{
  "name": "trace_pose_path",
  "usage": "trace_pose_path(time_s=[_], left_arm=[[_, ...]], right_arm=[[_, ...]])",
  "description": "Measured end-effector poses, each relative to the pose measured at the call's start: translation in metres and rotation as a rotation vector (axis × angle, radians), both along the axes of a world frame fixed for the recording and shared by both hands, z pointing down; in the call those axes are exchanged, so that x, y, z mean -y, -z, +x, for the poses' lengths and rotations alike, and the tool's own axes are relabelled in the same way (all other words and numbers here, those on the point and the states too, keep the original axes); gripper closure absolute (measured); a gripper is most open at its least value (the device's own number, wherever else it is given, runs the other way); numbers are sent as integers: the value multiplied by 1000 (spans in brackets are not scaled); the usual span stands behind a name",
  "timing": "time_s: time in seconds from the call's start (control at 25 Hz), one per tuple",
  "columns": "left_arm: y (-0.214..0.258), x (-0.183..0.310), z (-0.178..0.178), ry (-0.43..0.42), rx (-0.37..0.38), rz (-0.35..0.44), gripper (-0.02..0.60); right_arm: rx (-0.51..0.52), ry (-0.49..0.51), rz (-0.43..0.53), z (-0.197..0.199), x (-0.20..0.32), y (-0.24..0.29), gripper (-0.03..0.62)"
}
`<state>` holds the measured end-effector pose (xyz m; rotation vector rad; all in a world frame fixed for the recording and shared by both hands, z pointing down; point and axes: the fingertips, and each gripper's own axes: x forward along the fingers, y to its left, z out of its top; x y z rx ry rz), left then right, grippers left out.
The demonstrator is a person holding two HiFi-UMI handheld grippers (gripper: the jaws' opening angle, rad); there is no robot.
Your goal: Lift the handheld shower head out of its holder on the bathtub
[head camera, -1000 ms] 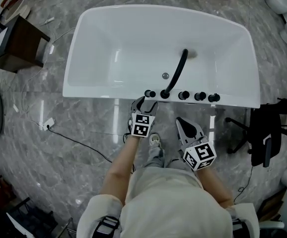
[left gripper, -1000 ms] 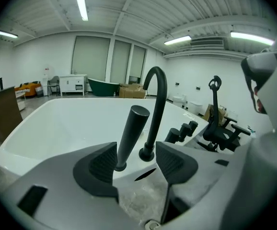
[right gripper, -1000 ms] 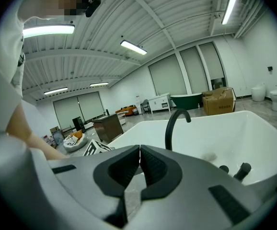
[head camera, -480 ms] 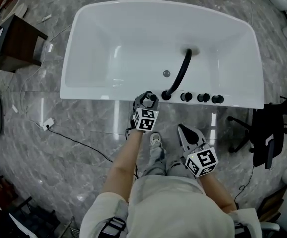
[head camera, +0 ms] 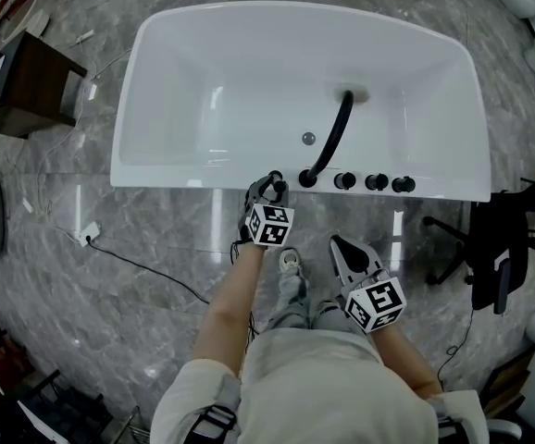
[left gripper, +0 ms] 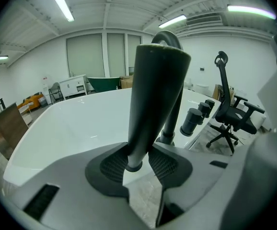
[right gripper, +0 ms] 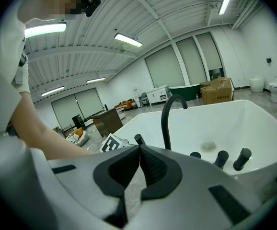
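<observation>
The black handheld shower head [head camera: 276,178] stands upright in its holder at the left end of the fittings on the near rim of the white bathtub [head camera: 156,176]. In the left gripper view it is a tall cone [left gripper: 155,90] whose narrow lower end sits between the pads. My left gripper [head camera: 269,189] [left gripper: 138,164] is closing on that lower end, and both pads touch it. My right gripper [head camera: 342,246] [right gripper: 139,150] hangs lower and to the right, short of the tub, shut with nothing in it.
The curved black faucet [head camera: 335,132] [right gripper: 168,116] rises just right of the shower head, followed by three black knobs [head camera: 371,181] [right gripper: 220,158]. An office chair [head camera: 494,257] stands at the right, a wooden cabinet [head camera: 27,77] far left, a cable [head camera: 147,266] on the floor.
My left gripper moved forward to the tub rim and its jaws came in around the shower head's lower end. The right gripper has hardly moved.
</observation>
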<state>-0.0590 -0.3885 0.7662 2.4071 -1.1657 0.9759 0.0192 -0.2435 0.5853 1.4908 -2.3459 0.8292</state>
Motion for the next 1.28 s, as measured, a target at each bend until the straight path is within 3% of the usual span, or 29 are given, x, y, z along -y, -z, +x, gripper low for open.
trace_pose_path(time_s=[0.6, 1.28], left_arm=[[56, -17, -9, 81, -104, 83, 439], [157, -54, -29, 226, -254, 222, 439]], right_arm=[[9, 40, 70, -12, -7, 25, 574], [16, 85, 188, -17, -35, 68, 574]])
